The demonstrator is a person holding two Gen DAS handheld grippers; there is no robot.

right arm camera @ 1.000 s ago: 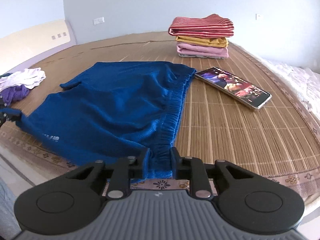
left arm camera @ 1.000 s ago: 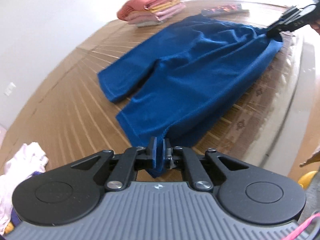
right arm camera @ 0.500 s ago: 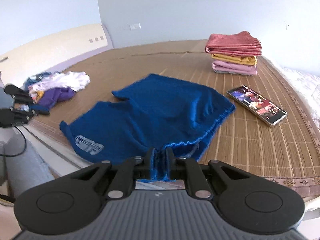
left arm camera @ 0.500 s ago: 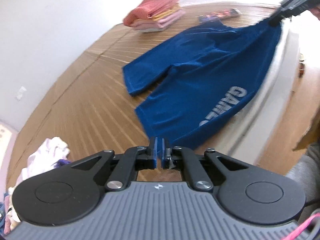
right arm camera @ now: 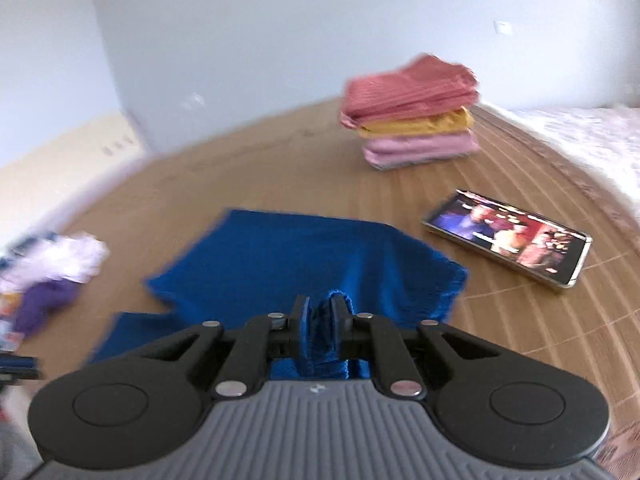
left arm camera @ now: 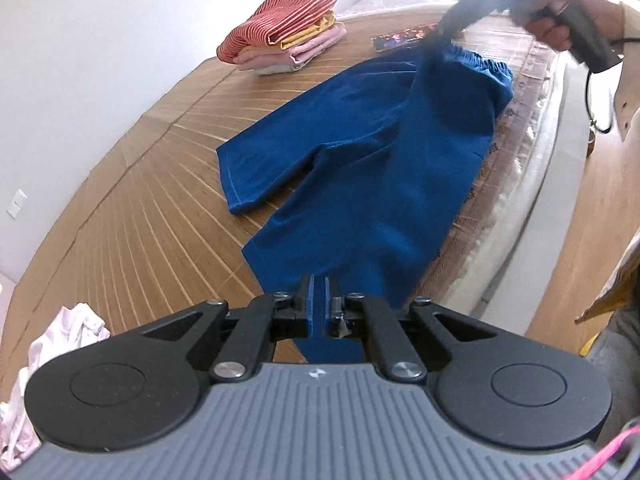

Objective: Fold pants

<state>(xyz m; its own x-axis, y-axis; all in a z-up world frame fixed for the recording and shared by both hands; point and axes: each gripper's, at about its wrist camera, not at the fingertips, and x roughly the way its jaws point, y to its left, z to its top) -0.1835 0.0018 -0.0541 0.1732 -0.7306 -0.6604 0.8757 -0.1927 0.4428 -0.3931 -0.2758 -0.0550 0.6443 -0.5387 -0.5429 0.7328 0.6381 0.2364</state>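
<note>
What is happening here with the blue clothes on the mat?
A person is folding blue shorts on a bamboo mat with two handheld grippers. The left gripper has its jaws shut on a leg hem, and the right gripper is shut on the waistband, lifting it. A stack of folded clothes and a phone lie nearby.

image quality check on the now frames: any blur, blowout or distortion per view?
Left wrist view: mostly sharp on the blue shorts, the right gripper motion-smeared, the bed edge at right blown out, and fisheye bending the mat. Right wrist view: motion blur all over, worst on the unfolded clothes and the folded stack; the phone stays readable, and the left gripper is sharp in its own view.
</note>
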